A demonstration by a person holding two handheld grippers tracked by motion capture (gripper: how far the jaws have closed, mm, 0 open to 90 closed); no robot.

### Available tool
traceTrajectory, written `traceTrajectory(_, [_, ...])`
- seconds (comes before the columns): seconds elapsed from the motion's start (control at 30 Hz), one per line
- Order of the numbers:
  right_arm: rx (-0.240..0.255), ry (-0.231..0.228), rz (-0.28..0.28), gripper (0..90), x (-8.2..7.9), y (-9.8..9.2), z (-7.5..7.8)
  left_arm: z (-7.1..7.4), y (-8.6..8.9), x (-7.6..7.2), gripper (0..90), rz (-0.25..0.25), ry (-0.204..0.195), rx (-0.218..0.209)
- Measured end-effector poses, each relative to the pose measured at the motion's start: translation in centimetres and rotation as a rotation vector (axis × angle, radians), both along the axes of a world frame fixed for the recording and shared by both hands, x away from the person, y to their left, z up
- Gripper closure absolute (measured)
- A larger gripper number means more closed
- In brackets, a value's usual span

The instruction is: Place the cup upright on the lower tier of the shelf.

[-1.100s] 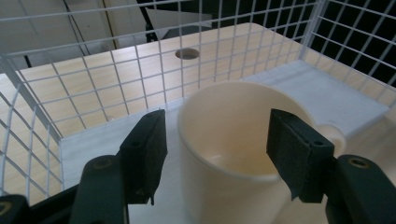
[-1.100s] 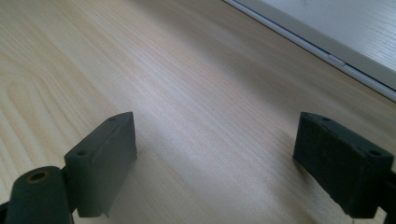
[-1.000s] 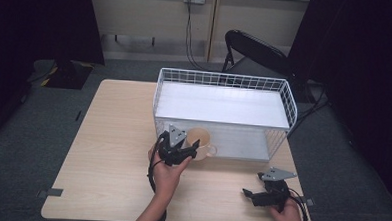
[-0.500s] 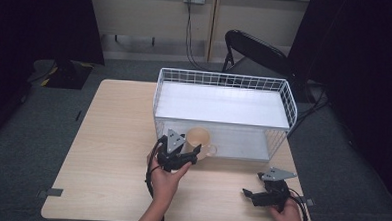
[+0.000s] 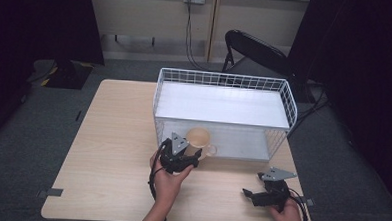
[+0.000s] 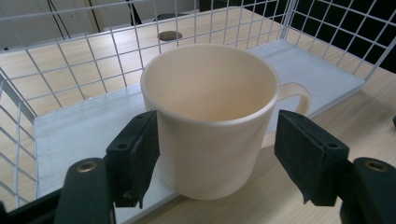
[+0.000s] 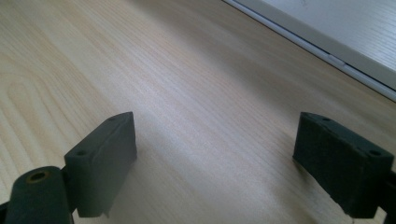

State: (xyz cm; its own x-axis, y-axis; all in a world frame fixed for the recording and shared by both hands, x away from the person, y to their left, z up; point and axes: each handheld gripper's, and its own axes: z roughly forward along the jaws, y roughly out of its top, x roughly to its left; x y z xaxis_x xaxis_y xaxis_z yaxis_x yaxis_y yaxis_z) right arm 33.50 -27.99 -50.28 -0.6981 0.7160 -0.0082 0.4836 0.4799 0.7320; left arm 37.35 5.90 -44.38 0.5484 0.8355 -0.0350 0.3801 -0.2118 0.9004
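Now you are letting go of the mug [image 6: 212, 121]: it sits at the open front edge of the wire basket [image 5: 225, 82], your left hand-held gripper [image 6: 219, 161] just opening, pads barely off it. Next, back straight away from the basket. Your right hand-held gripper [image 7: 224, 163] rests spread.

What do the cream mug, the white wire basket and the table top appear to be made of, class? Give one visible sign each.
Cream mug: probably glazed ceramic; smooth, thick rounded rim with a soft sheen.
White wire basket: likely painted or coated metal wire; thin rods crossing in a square grid.
Table top: pale wood or wood-look laminate; a fine grain pattern runs along it, matte finish.
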Motion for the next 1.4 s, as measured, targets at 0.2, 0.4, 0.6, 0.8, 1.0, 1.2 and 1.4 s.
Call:
traceTrajectory(0.2, [0.000, 0.001, 0.000, 12.5, 0.0, 0.0, 0.0, -0.2, -0.2, 0.2, 34.0, 0.014, 0.003, 0.013])
traceTrajectory(0.4, [0.000, 0.000, 0.000, 12.6, 0.0, 0.0, 0.0, -0.3, -0.2, 0.5, 41.1, 0.016, 0.000, 0.014])
traceTrajectory(0.6, [0.000, 0.000, -0.001, 12.5, 0.0, 0.0, 0.0, -0.4, -0.4, 0.9, 51.5, 0.008, 0.006, 0.030])
traceTrajectory(0.8, [0.000, 0.000, -0.001, 12.5, 0.0, 0.0, 0.0, -0.2, -0.8, 1.2, 63.4, 0.005, 0.011, 0.039])
traceTrajectory(1.0, [0.000, 0.001, -0.001, 12.5, 0.0, 0.0, 0.0, -0.2, -1.2, 1.5, 72.2, 0.011, 0.036, 0.042])
traceTrajectory(1.2, [0.000, 0.001, 0.000, 12.5, 0.0, 0.0, 0.0, -0.3, -1.5, 2.1, 77.5, 0.007, 0.041, 0.057])
traceTrajectory(1.4, [0.000, 0.001, 0.000, 12.5, 0.0, 0.0, 0.0, -0.4, -1.7, 2.6, 76.7, 0.007, 0.037, 0.057])
